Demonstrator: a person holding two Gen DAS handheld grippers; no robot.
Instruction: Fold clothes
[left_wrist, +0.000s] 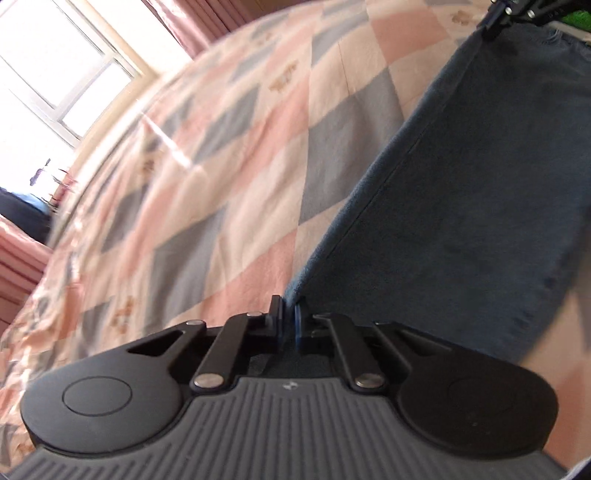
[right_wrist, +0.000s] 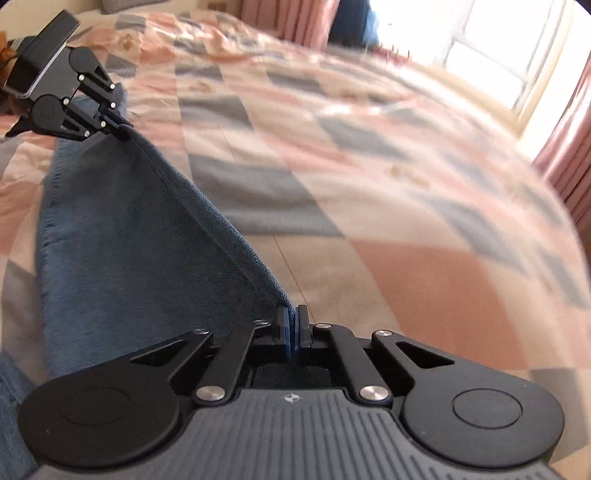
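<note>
The left tool (left_wrist: 290, 317) is clamping one corner of a blue garment (left_wrist: 461, 192), its pads closed on the cloth edge, and the right tool (right_wrist: 293, 325) is pinching the other end of that same edge, jaws closed tight on the fabric. The edge is running taut between the two, while the rest of the garment is trailing down onto the bed (left_wrist: 229, 155). The step in hand looks like carrying a gripped edge over to make a fold; both views are blurring, which suits hands in motion. The next move probably calls for keeping the edge stretched, laying it squarely onto the opposite edge, and only then letting go. The bed is wearing a quilt of pink, cream and grey-blue diamonds, slightly rumpled. Pink curtains (right_wrist: 565, 158) are hanging beside a bright window (left_wrist: 62, 70), which is washing out that part of the room.
</note>
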